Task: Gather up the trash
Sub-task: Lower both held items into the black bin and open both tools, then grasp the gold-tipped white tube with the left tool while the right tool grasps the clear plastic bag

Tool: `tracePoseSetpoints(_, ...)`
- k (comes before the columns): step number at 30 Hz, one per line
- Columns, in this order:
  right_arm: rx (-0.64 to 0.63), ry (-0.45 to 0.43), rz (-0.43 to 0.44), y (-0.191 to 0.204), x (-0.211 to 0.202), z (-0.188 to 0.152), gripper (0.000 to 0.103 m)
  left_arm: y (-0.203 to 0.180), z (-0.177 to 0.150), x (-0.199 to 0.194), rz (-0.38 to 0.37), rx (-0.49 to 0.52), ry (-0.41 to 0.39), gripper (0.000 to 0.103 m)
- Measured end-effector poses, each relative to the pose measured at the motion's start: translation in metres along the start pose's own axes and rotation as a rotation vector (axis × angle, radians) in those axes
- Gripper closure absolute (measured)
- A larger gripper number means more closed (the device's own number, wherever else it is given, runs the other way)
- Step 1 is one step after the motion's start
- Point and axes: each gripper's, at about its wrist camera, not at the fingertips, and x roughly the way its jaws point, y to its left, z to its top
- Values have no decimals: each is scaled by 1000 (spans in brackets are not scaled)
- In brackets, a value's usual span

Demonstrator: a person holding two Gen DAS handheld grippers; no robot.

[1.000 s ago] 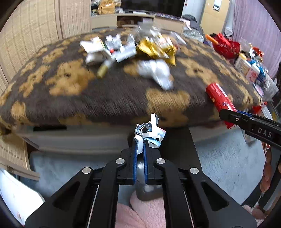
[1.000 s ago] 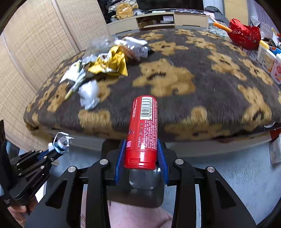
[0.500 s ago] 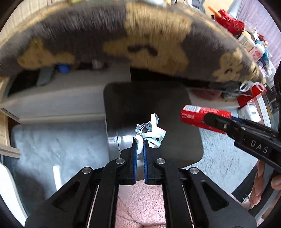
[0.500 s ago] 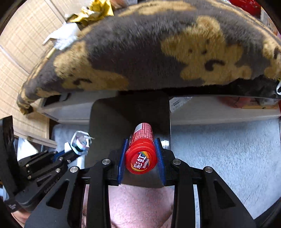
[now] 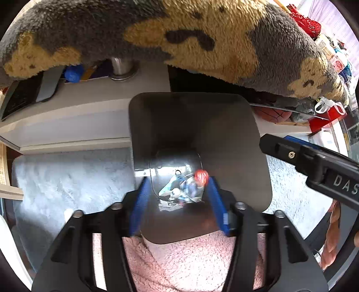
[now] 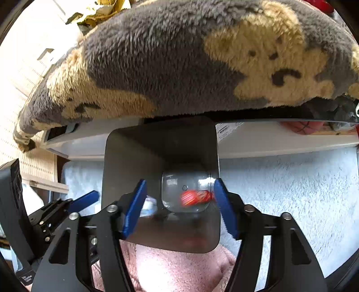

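Observation:
A dark grey trash bin (image 5: pixel 235 139) stands on the floor below both grippers; it also shows in the right wrist view (image 6: pixel 125 161). My left gripper (image 5: pixel 177 188) is open and empty over the bin's mouth. A crumpled white and blue wrapper (image 5: pixel 172 191) lies on the bin's bottom beside a blurred red tube (image 5: pixel 200 176). My right gripper (image 6: pixel 179 191) is open and empty over the bin. The red tube (image 6: pixel 195 197) shows blurred inside the bin between its blue fingers (image 6: pixel 135 204). The right gripper also shows at the right of the left wrist view (image 5: pixel 314 157).
A table covered with a grey and tan bear-pattern blanket (image 6: pixel 179 63) overhangs the bin's far side. Yellow wrappers (image 6: pixel 101 11) lie on top of it. A white shelf (image 5: pixel 67 121) runs under the table. A pale fluffy rug (image 6: pixel 280 191) covers the floor. A pink fleece sleeve (image 5: pixel 190 262) is below.
Both grippers have opened. The wrapper has dropped from the left gripper and the red tube from the right gripper into the bin. Both grippers moved lower over the bin.

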Motion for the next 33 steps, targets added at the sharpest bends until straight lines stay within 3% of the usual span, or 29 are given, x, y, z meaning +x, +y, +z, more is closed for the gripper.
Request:
tracePoseSetpoints(4,-12,-33,-31,-2,-11,1,13,1,1,-11,37,16,-28,12)
tracePoseSetpoints(5,-19,-43,-39,-2,-15,2,7,2,1,-14,42,19,-35,9)
tracePoseSetpoints(11,-32,-130,-67,-2,-47,12,5,12,5,-48,58,4,-97,8)
tracePoseSetpoints(18,-78,-278,-21,21,-99,35,5,35,20,-93,96,-28,-200,8)
tracePoseSetpoints(27,-137,-360,35,65,-112,75,5,61,61,-129,142,-27,-295,8)
tracePoseSetpoints(29,-161,-367,49,79,-108,83,9,67,70,-132,144,-32,-309,8)
tracePoseSetpoints(32,-180,-334,79,93,-95,94,34,77,83,-137,144,-36,-330,15)
tracePoseSetpoints(33,-180,-326,84,96,-92,96,37,78,87,-138,143,-33,-334,21)
